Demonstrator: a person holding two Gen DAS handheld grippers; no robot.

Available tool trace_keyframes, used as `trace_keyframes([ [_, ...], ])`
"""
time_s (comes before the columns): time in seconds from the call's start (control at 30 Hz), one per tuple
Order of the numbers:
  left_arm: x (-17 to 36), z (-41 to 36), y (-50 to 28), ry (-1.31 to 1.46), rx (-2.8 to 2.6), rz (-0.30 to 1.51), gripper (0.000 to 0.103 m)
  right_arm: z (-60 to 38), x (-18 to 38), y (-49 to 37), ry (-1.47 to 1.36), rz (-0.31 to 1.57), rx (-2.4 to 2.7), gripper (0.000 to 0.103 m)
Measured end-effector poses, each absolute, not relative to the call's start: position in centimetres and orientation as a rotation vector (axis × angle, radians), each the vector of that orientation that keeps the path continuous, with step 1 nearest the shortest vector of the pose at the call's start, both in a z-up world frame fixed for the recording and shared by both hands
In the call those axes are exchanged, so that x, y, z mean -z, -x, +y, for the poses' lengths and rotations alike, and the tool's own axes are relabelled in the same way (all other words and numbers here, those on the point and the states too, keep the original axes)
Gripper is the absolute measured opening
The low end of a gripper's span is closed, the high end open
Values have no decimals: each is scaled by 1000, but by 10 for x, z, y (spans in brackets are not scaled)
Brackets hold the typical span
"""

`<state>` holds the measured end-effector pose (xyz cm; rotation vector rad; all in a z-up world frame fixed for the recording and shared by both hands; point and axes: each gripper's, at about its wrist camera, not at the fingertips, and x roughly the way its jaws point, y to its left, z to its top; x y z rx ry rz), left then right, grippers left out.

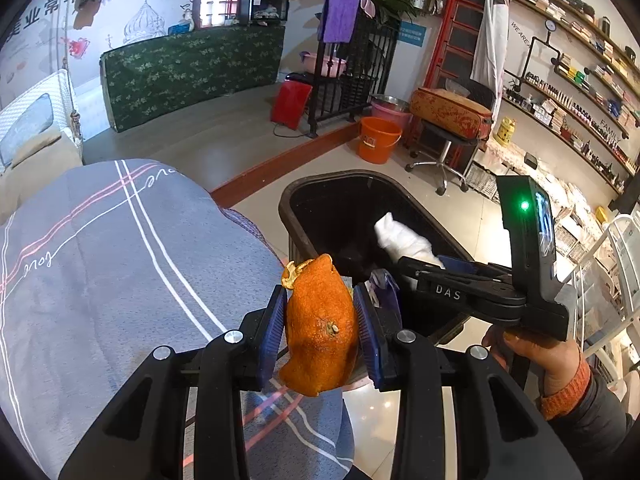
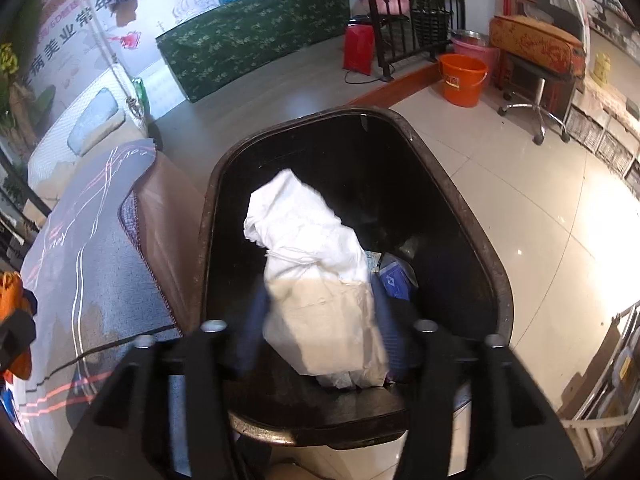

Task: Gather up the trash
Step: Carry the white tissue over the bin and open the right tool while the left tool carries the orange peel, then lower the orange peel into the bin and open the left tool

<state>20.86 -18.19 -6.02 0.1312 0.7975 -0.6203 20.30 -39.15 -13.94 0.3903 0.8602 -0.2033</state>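
An orange peel (image 1: 320, 332) stands upright between the blue pads of my left gripper (image 1: 320, 294), which is shut on it above the edge of a table with a grey striped cloth (image 1: 120, 260). Just beyond it stands a black trash bin (image 1: 288, 200) on the floor. My right gripper (image 2: 320, 312) hangs over the bin's (image 2: 472, 220) mouth, jaws apart and blurred. A crumpled white paper wad (image 2: 304, 240) lies loose between and beyond them inside the bin, next to a blue packet (image 2: 394, 276). In the left wrist view the right gripper (image 1: 424, 270) reaches in from the right.
A person's hand (image 1: 552, 360) with an orange cuff holds the right gripper. On the tiled floor behind the bin are an orange bucket (image 1: 378, 140), a pink tub and a wheeled stool (image 1: 444, 152). Shelves line the right wall; a white rack stands at the right edge.
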Motion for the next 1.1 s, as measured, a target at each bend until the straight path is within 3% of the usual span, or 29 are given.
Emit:
trace_keyframes([
  [0.27, 67, -202, -218, -142, 669, 838, 34, -392, 122, -178, -371, 812, 222, 60],
  [0.37, 66, -218, -224, -151, 709, 845, 34, -399, 111, -161, -362, 773, 261, 72],
  [0.93, 98, -286, -243, -249, 788, 931, 36, -441, 93, -116, -396, 715, 411, 74],
  [1.03, 101, -287, -243, -255, 779, 936, 43, -443, 94, -115, -399, 713, 419, 77],
  [1.1, 101, -288, -242, -268, 773, 931, 57, -444, 94, -113, -403, 706, 425, 80],
])
